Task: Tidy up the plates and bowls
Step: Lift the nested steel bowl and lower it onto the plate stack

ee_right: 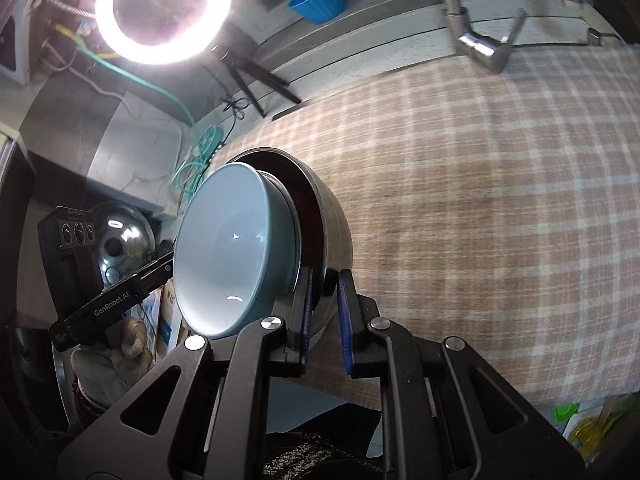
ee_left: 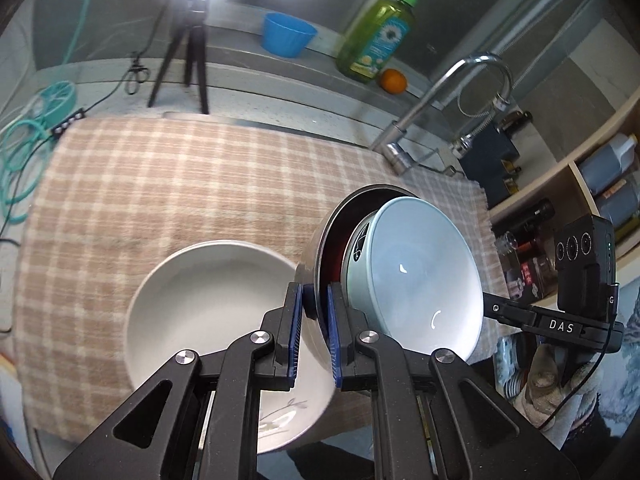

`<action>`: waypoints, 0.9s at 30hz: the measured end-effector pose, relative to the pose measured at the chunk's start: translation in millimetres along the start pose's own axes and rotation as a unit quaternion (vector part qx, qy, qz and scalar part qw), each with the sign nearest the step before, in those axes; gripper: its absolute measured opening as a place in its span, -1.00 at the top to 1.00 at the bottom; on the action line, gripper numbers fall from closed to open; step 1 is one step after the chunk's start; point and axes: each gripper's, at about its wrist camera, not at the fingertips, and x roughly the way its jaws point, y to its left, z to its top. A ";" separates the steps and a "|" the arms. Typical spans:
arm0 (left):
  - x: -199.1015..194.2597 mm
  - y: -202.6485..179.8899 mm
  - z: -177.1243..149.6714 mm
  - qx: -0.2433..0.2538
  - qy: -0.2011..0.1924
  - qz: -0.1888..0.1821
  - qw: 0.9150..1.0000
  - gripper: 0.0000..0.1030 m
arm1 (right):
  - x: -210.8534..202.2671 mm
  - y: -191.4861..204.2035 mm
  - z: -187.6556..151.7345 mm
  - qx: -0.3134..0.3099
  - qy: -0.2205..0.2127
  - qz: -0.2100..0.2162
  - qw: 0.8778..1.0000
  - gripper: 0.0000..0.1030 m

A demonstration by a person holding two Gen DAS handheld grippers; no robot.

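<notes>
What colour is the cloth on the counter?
The cloth is checked, light brown and cream. The left wrist view shows it best.

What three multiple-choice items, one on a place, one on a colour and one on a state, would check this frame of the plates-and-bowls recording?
1. Where does the light blue bowl sit?
A. Nested in the metal bowl
B. Flat on the checked cloth
C. In the white plate

2. What colour is the small tub on the ledge behind the cloth?
A. Red
B. Blue
C. Yellow

3. How is the metal bowl held?
A. By neither gripper
B. By the left gripper alone
C. Both the left and the right gripper are clamped on its rim

Answers: 1 A, both views show the light blue bowl inside the tilted metal bowl. 2 B, the tub is bright blue. 3 C, each wrist view shows its own pads pinching the rim.
</notes>
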 end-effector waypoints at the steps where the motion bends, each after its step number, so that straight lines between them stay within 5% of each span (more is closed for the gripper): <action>1: -3.6 4.2 -2.1 -0.005 -0.003 0.004 1.000 0.81 | 3.4 4.5 0.3 -0.006 0.004 0.002 1.000 0.76; 14: -29.9 57.0 -32.0 -0.076 -0.019 0.041 0.996 0.81 | 55.8 51.6 -2.2 -0.055 0.063 0.020 0.996 0.76; 27: -30.2 75.6 -41.7 -0.094 -0.010 0.048 0.994 0.82 | 80.8 60.6 -9.0 -0.056 0.089 0.016 0.994 0.76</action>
